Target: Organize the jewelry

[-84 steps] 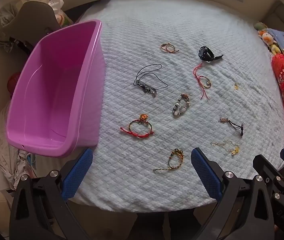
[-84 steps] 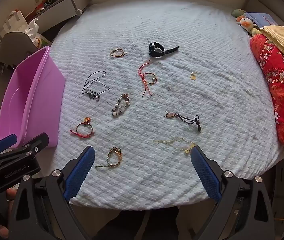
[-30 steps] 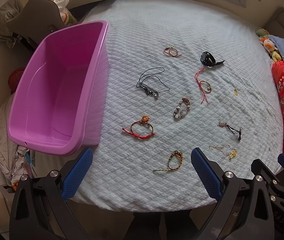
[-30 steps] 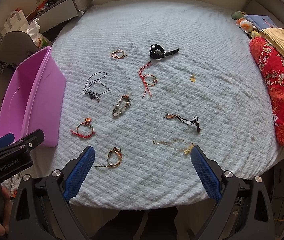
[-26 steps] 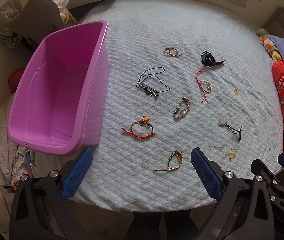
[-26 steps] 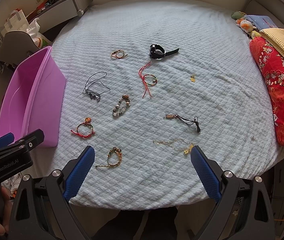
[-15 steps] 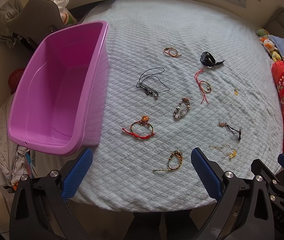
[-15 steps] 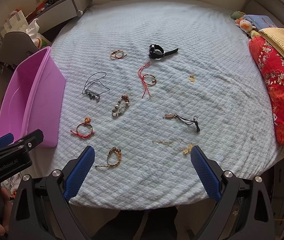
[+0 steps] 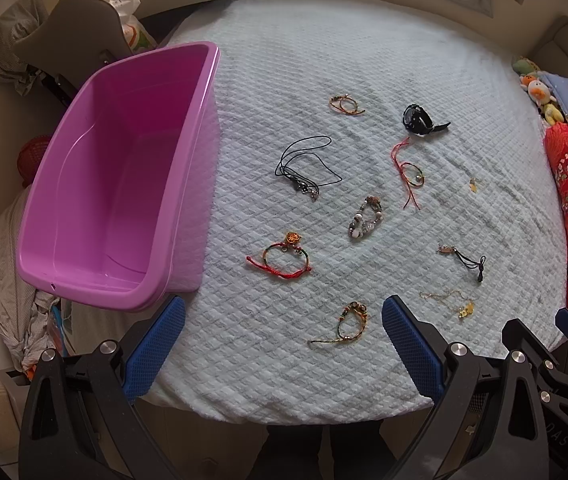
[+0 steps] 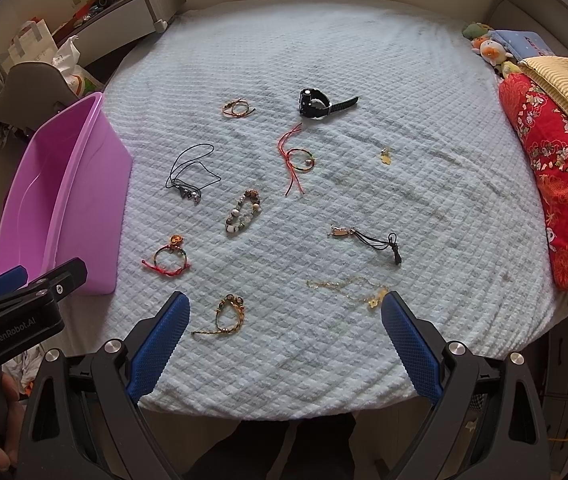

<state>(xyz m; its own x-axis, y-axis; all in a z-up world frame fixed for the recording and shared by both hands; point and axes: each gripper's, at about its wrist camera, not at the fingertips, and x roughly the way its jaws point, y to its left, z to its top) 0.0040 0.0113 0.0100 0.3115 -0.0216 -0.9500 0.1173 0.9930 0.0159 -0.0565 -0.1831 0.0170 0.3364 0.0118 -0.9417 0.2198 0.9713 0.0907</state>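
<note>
A bed (image 9: 324, 40) covered in a pale blue quilted blanket fills both views. A purple plastic bin (image 9: 116, 184) sits at its left edge, with nothing visible inside. Jewelry lies scattered flat on the blanket to the right of the bin, each piece apart from the others: a black watch (image 10: 316, 105) farthest back, a black cord necklace (image 9: 304, 168) nearest the bin, a beaded bracelet (image 9: 365, 217) in the middle, a red string bracelet (image 9: 284, 258) and a thin gold chain (image 10: 348, 290) near the front edge. The left gripper (image 9: 283, 352) hangs above the bed's near edge, jaws spread wide and holding nothing. The right gripper (image 10: 285, 352) does the same (blue padded fingers (image 10: 410, 344) frame the gold chain).
</note>
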